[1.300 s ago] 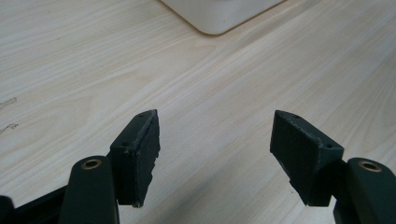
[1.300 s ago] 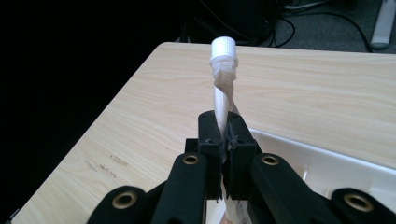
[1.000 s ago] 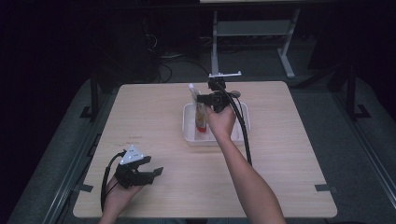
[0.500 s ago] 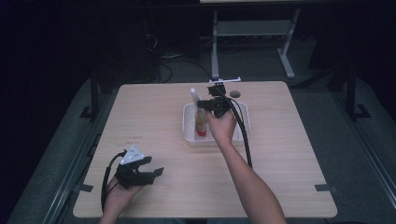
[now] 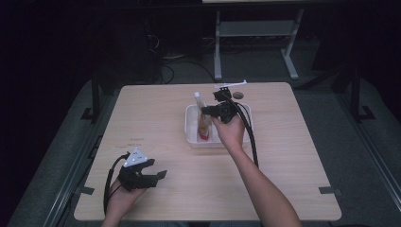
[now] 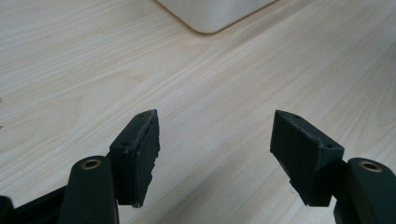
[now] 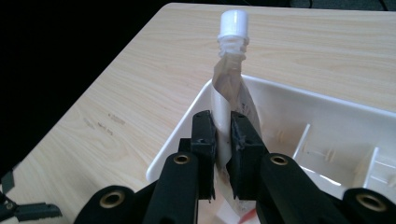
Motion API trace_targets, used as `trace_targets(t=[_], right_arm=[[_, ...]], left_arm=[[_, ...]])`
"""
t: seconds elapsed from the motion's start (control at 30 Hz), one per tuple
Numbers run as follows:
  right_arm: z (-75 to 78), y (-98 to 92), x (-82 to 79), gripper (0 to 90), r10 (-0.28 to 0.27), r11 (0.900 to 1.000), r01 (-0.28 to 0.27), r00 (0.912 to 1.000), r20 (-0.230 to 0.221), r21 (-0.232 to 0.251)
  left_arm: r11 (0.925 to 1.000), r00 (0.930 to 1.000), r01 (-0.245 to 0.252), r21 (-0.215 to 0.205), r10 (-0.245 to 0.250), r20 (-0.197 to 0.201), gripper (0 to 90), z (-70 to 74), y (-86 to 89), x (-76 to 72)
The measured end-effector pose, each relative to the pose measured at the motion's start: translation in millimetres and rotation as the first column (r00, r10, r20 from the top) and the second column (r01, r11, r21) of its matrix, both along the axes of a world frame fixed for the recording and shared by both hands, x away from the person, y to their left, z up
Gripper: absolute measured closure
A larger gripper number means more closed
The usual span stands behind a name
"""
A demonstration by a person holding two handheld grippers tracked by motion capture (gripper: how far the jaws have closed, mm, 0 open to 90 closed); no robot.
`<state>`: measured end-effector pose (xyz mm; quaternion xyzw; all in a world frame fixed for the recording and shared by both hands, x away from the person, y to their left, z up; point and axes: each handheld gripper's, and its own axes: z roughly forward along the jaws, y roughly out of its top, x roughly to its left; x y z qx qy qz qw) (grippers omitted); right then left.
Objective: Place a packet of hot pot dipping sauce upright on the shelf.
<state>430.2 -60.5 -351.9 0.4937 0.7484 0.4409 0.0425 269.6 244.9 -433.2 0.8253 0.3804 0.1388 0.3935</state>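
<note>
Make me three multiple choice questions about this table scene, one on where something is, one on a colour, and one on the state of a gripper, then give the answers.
1. Where does the pouch stand?
A. in the white tray
B. on the floor
C. between the left gripper's pads

2. What colour is the pouch's cap?
A. red
B. white
C. black

3. How are the left gripper's jaws?
A. shut on the pouch
B. shut on the tray's rim
C. open over bare table

Answers:
1 A, the pouch rises from inside the tray's wall.
2 B, the screw cap on top is white.
3 C, the left gripper view has wood grain between two spread pads.
</note>
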Motion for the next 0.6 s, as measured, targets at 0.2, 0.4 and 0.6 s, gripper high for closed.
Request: trace_targets(t=[0.2, 0.4, 0.6], right_arm=[[-0.5, -4.8, -3.9, 81.1, 0.022, 1.000, -0.022, 0.9997, -0.007, -0.006], [-1.3, -9.3, -6.1, 81.1, 0.030, 1.000, -0.030, 0.9995, -0.009, 0.001], [-3.4, -12.0, -8.0, 80.4, 0.040, 0.999, -0.039, 0.9991, -0.014, 0.022]], left_arm=[[1.0000, 1.0000, 0.001, 0.003, -0.001, 0.001, 32.4, 0.1, 0.0, 0.1], [1.0000, 1.0000, 0.000, 0.005, 0.000, 0.000, 32.3, -0.2, -0.2, 0.4], [0.9999, 1.0000, -0.001, 0.010, 0.001, 0.003, 32.4, -0.3, -0.2, 0.3]])
